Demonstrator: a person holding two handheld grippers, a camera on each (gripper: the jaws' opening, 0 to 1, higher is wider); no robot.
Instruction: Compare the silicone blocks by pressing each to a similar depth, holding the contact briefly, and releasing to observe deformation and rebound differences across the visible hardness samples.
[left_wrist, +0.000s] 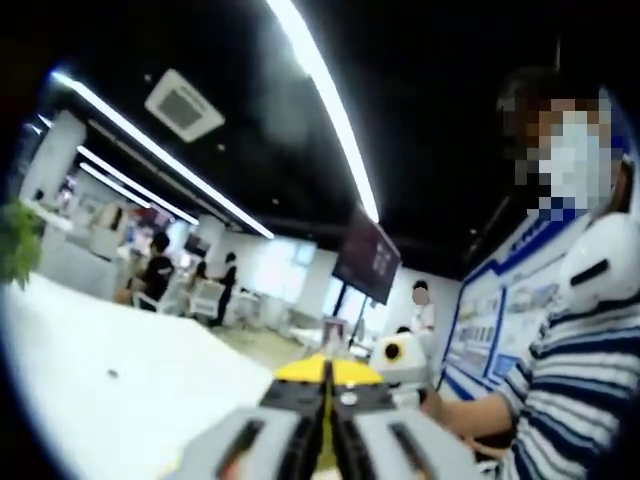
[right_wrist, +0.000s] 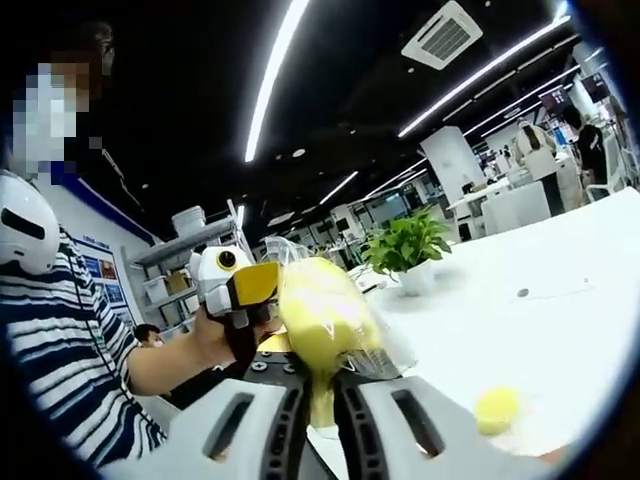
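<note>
A: Status. Right tool (right_wrist: 322, 425) is clamped on a yellow block in a clear bag (right_wrist: 322, 320), held up off the white bench (right_wrist: 540, 300), not resting on it. Bag film is crinkled and bulges past the jaws on both sides.

B: Left one?

A: Left tool (left_wrist: 326, 440) has its jaws almost together, only a thin yellow strip showing in the slit. In the right gripper view it sits beside the bag, in the person's hand (right_wrist: 215, 335). Can't tell if it's touching the bag or the block.

B: Other samples?

A: One small yellow block (right_wrist: 497, 408) lying on the bench, near the right tool, bare. A potted plant (right_wrist: 408, 250) stands further back on the bench, well clear.

B: Risks?

A: Main one: pressing mid-air. No bench under the block, so the press depth depends on how steady both hands are. Depths won't match between samples, and the comparison goes soft.

B: And the bag?

A: Film is slick. I'd expect the block to squirm inside it or slip out of the jaws under side load. Film also hides the dent and the rebound.

B: Anything else?

A: The loose block could get knocked if the hands drop fast.
</note>
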